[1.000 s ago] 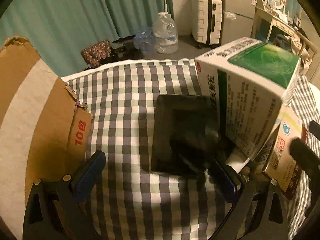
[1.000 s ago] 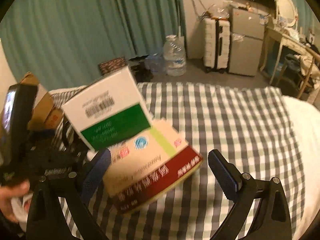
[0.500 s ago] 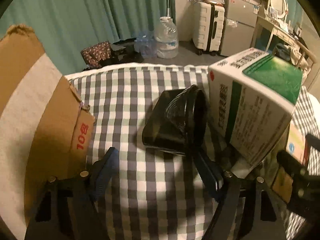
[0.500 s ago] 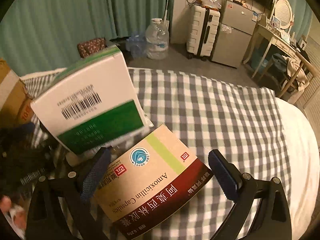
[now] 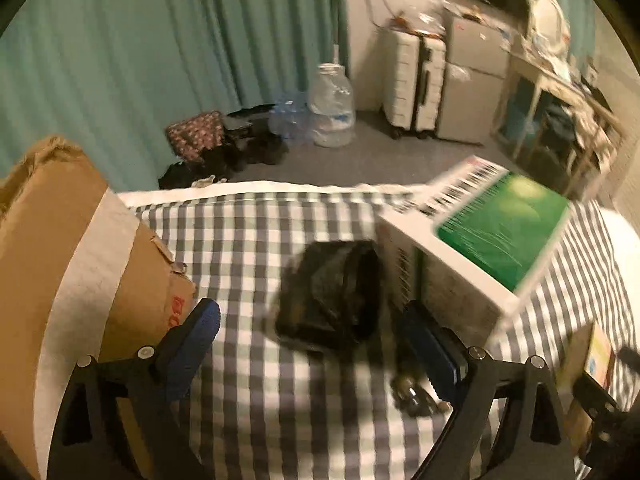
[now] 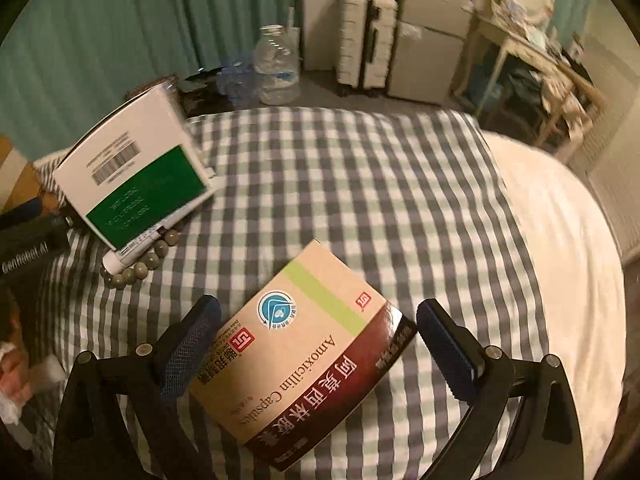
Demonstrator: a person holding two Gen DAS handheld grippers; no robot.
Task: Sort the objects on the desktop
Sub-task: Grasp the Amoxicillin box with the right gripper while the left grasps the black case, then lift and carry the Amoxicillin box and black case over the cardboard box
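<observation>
A black case point(image 5: 332, 296) lies on the checked cloth point(image 5: 248, 232), just beyond my open left gripper point(image 5: 316, 340), untouched. A white and green box point(image 5: 472, 240) leans to its right; it also shows in the right wrist view point(image 6: 136, 184), resting on a white tube point(image 6: 132, 248) and a bead bracelet point(image 6: 148, 260). A tan and maroon Amoxicillin box point(image 6: 312, 356) lies flat between the fingers of my open right gripper point(image 6: 316, 344), with a gap on the right side.
A brown cardboard box point(image 5: 60, 264) stands at the left edge of the table. The other gripper's body point(image 6: 28, 244) and a hand point(image 6: 12, 364) are at the left of the right wrist view. The cloth's right side hangs over white bedding point(image 6: 560, 240).
The left gripper has pulled back and up from the black case, which now lies lower and flatter. The right gripper has moved back and right, so the green box is farther away.
</observation>
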